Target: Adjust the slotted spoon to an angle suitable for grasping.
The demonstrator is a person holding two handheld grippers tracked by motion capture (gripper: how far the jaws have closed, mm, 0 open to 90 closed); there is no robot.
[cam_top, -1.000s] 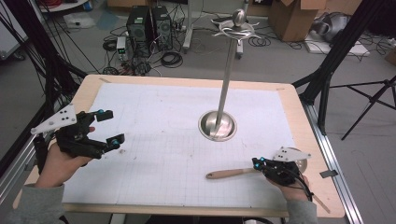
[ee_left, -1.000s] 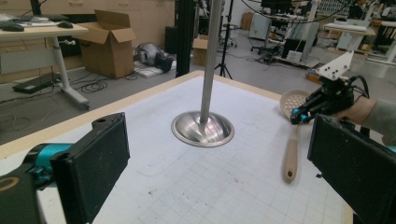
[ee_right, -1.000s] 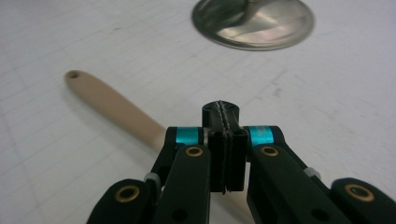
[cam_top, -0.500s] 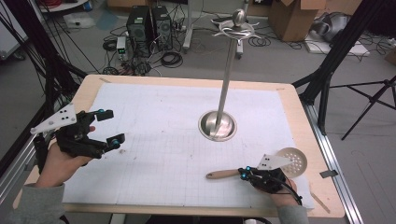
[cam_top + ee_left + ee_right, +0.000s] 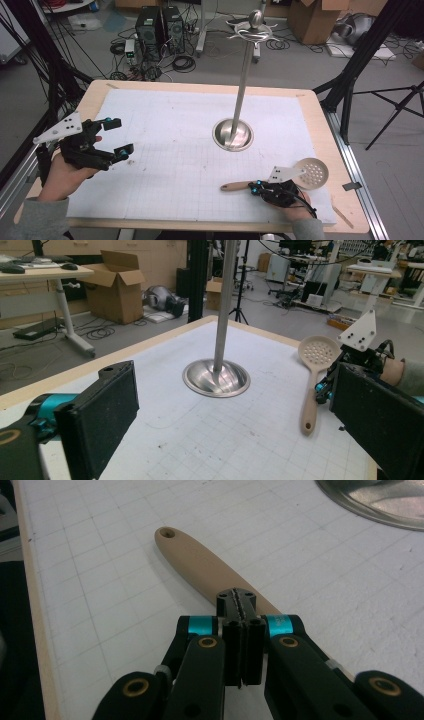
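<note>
Fingers (image 5: 240, 605) closed, over the slotted spoon (image 5: 200, 570).

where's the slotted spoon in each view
High view: spoon lies near the table's right front corner, handle pointing left, right tongs over the handle.
Left gripper view: spoon at right, bowl up, handle toward the camera.
Right gripper view: its wooden handle runs up-left from the shut tongs.
Shared landmark: the steel stand base.

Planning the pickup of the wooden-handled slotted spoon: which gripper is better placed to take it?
Right. The right gripper, jaws shut, hovers directly over the wooden-handled slotted spoon; the left gripper, jaws open, sits across the table.
</note>
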